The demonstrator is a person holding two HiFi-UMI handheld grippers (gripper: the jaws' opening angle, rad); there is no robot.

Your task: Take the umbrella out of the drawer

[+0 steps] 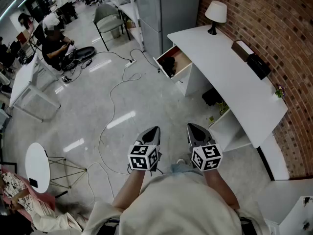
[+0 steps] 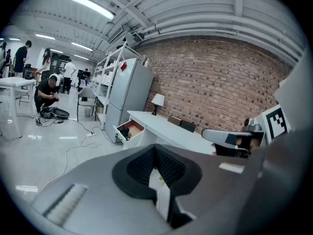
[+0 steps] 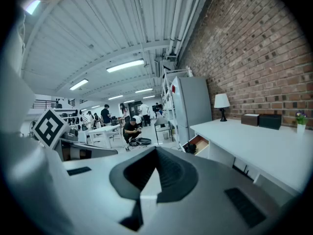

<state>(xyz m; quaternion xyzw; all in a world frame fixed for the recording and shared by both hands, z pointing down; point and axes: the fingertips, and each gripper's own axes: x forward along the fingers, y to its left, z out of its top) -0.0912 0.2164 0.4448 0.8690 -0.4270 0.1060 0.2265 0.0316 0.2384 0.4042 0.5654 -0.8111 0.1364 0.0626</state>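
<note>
Head view puts this at the very start of the task: the person stands on the open floor, well apart from the drawer (image 1: pixel 188 66), with the left tool (image 1: pixel 152 132) and the right tool (image 1: pixel 194 130) held out side by side in front of the body. Both tools have their jaws pressed together with nothing between them, as each gripper view confirms.

The drawer is already pulled out from the near end of the long white table (image 1: pixel 234 80), just beside a tall grey fridge (image 1: pixel 166 13). A dark bundle lies in its left part, most likely the umbrella (image 1: pixel 167 64) (too small from here to make out a handle or strap).

So the step in hand is the approach. The next move calls for walking up to the drawer, spreading the jaws of one tool, dipping it over the drawer's front wall and closing on the bundle before lifting it clear.

A long cable (image 1: pixel 113 104) loops across the floor between the person and the drawer, ending at a power strip (image 1: pixel 130 62) near the drawer, and looks like the main tripping risk. On the table stand a lamp (image 1: pixel 215 13), a brown box (image 1: pixel 242 48) and a black box (image 1: pixel 258 65), all well away from the drawer. A crouching person (image 1: pixel 53 42) and a chair (image 1: pixel 107 17) are off to the far left, out of the path.
</note>
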